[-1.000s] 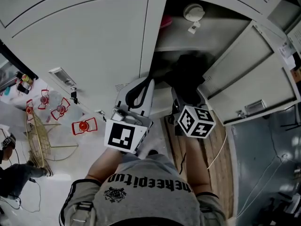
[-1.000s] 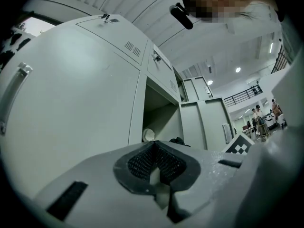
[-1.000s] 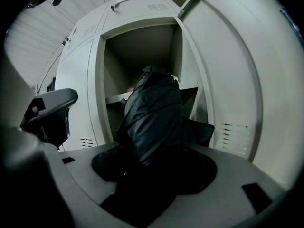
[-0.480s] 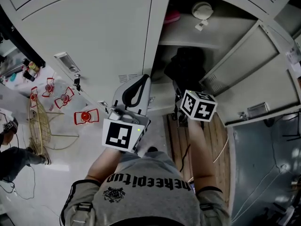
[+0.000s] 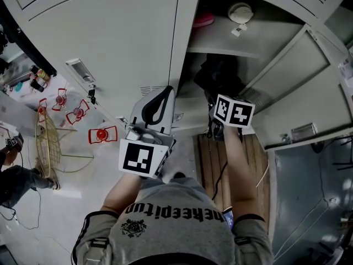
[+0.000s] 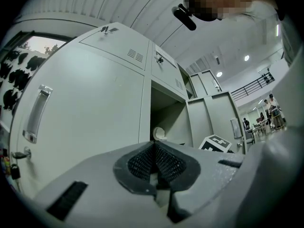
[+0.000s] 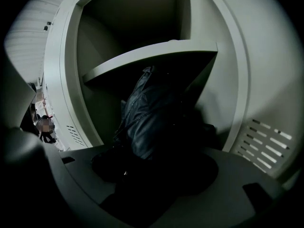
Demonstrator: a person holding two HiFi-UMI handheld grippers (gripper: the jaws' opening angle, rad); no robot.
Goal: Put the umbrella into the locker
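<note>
**Right gripper** (image 7: 154, 169): fingers clamped on a black folded fabric umbrella (image 7: 149, 113). The grip point is lost in shadow and the pads are hard to make out.

**Umbrella:** runs forward from the fingers into the open compartment of the grey metal locker (image 7: 61, 80). It passes beneath the grey shelf (image 7: 152, 56), and its far end is swallowed by the dark.

**Slotted open locker door** (image 7: 266, 146): to the right of the fingers, cut off by the picture's edge.

**Left gripper** (image 6: 155, 148): ribbed fingers (image 6: 142, 163) pressed together, empty.

**Closed grey door with bar handle** (image 6: 35, 113): to the left of those fingers.

**Small white round object** (image 6: 159, 133): directly beyond the fingertips, its lower part hidden by them.
</note>
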